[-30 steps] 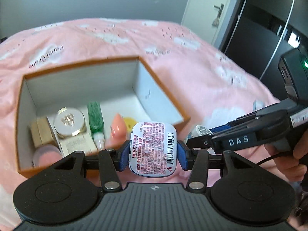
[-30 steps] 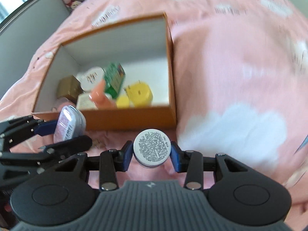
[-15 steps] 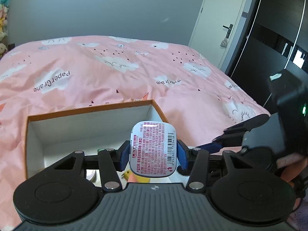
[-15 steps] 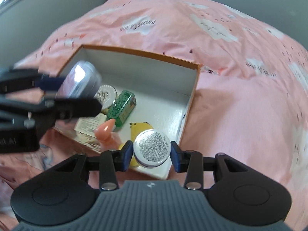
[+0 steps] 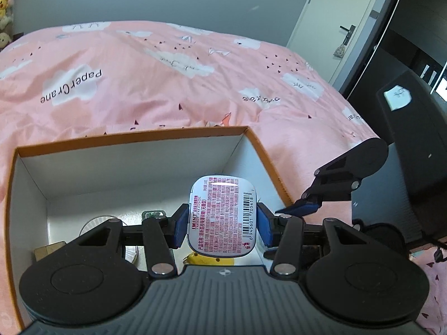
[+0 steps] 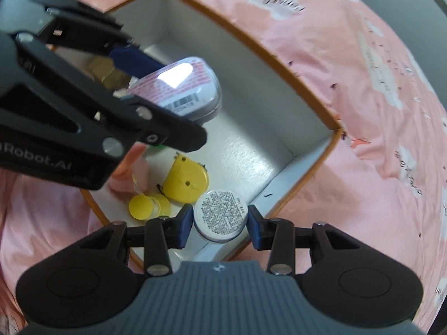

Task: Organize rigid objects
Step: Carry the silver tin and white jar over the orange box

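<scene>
Overhead, glossy rounded mint tin (image 5: pixel 222 217), orange-rimmed cardboard box (image 5: pixel 134 139).

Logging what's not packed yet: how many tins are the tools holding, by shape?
Rectangular mint tin: 1, in left tool
Round tin: 1, in right tool
Total: 2, both over the orange box

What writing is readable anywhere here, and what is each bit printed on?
"IMINT": white rounded mint tin in the left tool.
"6945601705418": that tin's barcode.
"PaperCrane": pink cloud-print bedspread.
"Robot.AI": left tool's body, partly cut off.
Round white labelled tin in the right tool: print too small to read.
</scene>
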`<state>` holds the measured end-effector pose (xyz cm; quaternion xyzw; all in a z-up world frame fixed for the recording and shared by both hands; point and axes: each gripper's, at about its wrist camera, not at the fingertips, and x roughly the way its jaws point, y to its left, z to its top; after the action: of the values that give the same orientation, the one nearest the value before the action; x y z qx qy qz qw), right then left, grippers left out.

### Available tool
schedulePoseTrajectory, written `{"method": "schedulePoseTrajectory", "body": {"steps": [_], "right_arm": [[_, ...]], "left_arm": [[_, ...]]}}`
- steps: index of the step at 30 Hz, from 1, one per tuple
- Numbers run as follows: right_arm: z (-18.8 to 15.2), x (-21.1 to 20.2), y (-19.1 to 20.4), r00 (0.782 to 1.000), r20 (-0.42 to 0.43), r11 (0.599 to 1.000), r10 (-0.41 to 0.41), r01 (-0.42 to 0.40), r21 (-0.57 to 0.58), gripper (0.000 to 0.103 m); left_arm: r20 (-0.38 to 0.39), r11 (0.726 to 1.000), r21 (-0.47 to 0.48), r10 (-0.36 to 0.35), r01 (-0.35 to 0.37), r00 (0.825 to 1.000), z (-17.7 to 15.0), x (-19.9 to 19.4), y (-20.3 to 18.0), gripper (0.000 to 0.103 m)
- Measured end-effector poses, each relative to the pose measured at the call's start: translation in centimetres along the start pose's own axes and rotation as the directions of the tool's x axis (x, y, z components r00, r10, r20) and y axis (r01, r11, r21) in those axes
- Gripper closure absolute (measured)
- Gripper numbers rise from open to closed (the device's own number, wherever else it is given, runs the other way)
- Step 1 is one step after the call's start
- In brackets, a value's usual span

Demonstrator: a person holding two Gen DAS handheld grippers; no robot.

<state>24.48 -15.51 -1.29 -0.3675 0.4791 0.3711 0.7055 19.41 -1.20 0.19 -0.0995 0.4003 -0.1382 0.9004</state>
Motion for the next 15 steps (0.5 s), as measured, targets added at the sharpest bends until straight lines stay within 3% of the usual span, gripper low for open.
{"method": "schedulePoseTrajectory", "body": {"steps": [5,15], "right_arm": [[0.8,2.1,-0.1,0.996,-0.073,0.997,0.045,-0.05,-0.058,0.062],[1.8,3.3,0.7,0.99,-0.135,0.987,0.03,-0.05,-0.151,0.062]], "left_arm": [[-0.013,1.0,-0.016,0.0,0.0,1.0,0.2,0.9,0.6,0.046],[-0.062,1.0,-0.001,0.017,-0.017,0.998,0.4,2.5,1.3,0.046]]}}
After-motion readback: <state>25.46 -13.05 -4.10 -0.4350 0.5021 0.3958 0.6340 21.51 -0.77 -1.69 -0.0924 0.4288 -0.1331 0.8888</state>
